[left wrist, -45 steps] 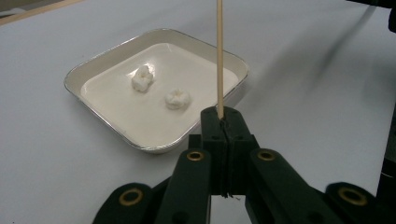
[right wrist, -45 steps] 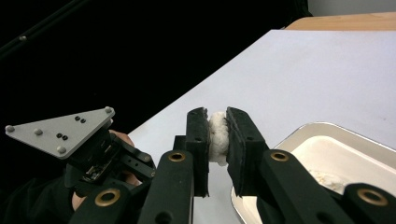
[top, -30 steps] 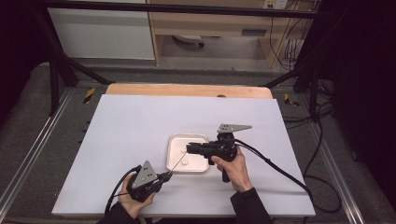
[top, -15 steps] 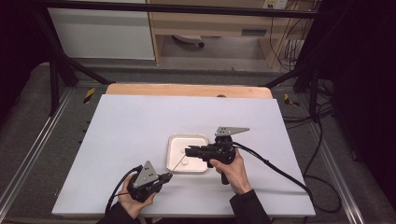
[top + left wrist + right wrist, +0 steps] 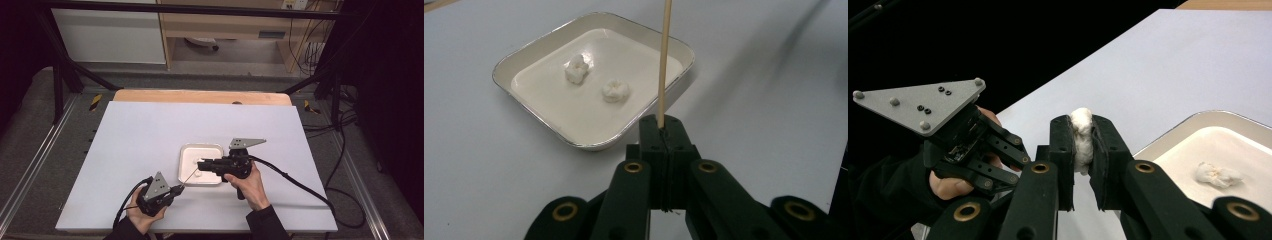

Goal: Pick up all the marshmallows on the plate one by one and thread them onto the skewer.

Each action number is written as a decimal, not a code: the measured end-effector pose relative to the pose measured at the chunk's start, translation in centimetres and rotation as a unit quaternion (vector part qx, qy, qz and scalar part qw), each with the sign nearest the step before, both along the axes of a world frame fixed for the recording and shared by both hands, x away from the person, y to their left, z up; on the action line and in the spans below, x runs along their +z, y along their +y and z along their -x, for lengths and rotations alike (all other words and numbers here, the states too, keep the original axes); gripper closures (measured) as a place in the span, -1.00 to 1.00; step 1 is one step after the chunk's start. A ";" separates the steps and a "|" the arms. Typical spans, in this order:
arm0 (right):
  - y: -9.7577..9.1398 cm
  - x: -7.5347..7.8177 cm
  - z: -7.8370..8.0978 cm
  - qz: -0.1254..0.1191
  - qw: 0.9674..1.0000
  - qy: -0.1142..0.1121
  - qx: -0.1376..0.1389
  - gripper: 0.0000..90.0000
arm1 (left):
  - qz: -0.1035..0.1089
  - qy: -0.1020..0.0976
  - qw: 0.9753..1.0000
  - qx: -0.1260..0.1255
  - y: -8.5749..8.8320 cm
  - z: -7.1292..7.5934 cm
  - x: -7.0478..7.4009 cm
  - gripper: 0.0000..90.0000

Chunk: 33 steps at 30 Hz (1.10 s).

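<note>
Left gripper point(image 5: 663, 131) jaws pressed together, clamped on the lower end of a thin wooden skewer point(image 5: 664, 60) that rises straight up from between them, slanting over the near edge of the white tray point(image 5: 596, 25). Right gripper point(image 5: 1082, 142) jaws clamped on a white marshmallow point(image 5: 1081, 135), squeezed upright between the pads, top poking just above them. In the tray, two more white marshmallows point(image 5: 576, 68), close together but apart. From above, right gripper point(image 5: 202, 165) reaching over the tray's right side, left gripper point(image 5: 176, 189) just off its lower left corner, skewer tip near the held piece. Tray on the white table point(image 5: 150, 130), near the person's edge.
</note>
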State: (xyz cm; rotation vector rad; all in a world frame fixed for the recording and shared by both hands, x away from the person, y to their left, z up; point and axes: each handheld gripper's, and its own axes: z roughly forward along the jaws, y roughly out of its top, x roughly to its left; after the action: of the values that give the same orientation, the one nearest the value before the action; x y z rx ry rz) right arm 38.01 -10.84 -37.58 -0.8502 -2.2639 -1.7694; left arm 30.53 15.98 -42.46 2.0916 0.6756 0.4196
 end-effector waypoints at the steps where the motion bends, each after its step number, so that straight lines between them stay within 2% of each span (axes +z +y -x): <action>1: 0.0 0.0 0.0 0.001 1.000 -0.001 -0.001 0.81 | -0.001 -0.001 1.000 -0.001 0.0 0.0 0.0 0.98; 19: 0.1 -0.2 0.4 0.002 1.000 -0.011 0.003 0.81 | -0.009 -0.005 1.000 -0.012 -0.7 0.0 0.4 0.98; 26: 0.1 -0.4 0.6 0.000 1.000 -0.013 0.000 0.81 | 0.000 -0.002 1.000 -0.008 -0.8 0.0 0.6 0.98; 33: 0.2 -0.7 0.8 0.001 1.000 -0.015 0.000 0.81 | -0.001 0.002 1.000 -0.009 -1.0 0.0 0.6 0.98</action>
State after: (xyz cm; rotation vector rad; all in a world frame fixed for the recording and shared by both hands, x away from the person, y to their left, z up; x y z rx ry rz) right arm 37.21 -10.67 -38.30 -0.8308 -2.2855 -1.7917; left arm 30.55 14.99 -41.89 2.0985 0.6580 0.4065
